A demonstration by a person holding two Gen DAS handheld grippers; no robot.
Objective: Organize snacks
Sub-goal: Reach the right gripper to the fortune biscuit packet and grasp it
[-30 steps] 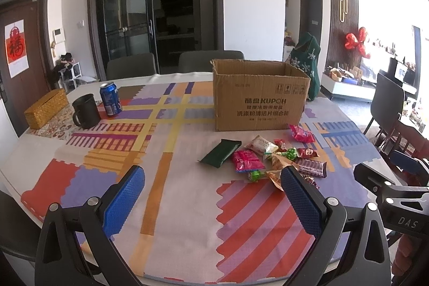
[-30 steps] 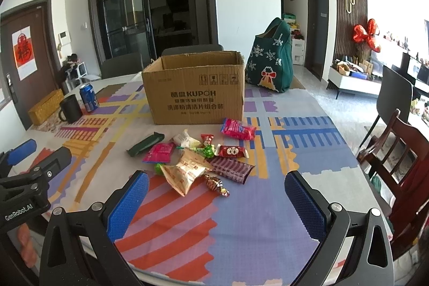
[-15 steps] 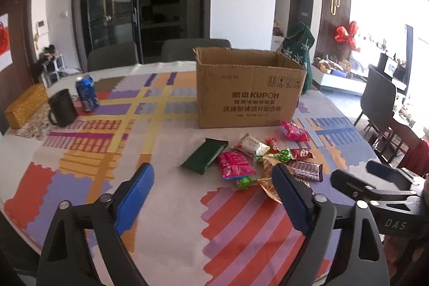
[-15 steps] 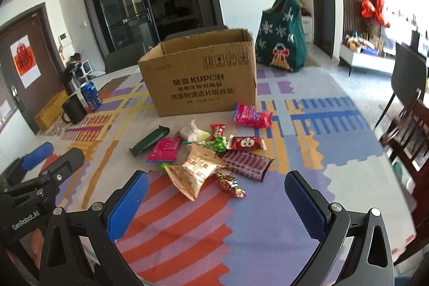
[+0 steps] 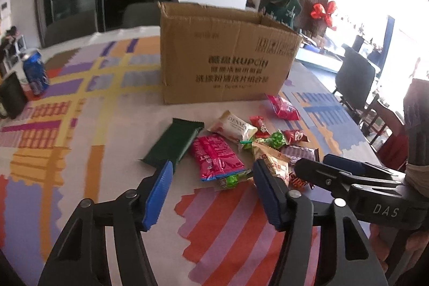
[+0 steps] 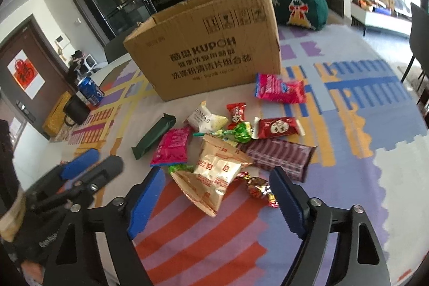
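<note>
Brown cardboard box [image 6: 211, 44] stands open-topped at upper centre of the right wrist view, on a patterned tablecloth [image 6: 348, 141]. Snack packets lie loose just in front of it: a dark green bar [image 5: 174, 144], a pink packet [image 5: 214, 157], a gold pouch [image 6: 214, 173]. The left gripper [image 5: 211, 176] and right gripper [image 6: 215, 186], low in frame, have just been closing, jaws apart, gripping nothing.

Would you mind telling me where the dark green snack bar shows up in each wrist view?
Left wrist: dark green bar lies centre-left, above the left fingertip.
Right wrist: dark green bar lies left of centre, leftmost snack.
Shared landmark: cardboard box behind the pile.
</note>
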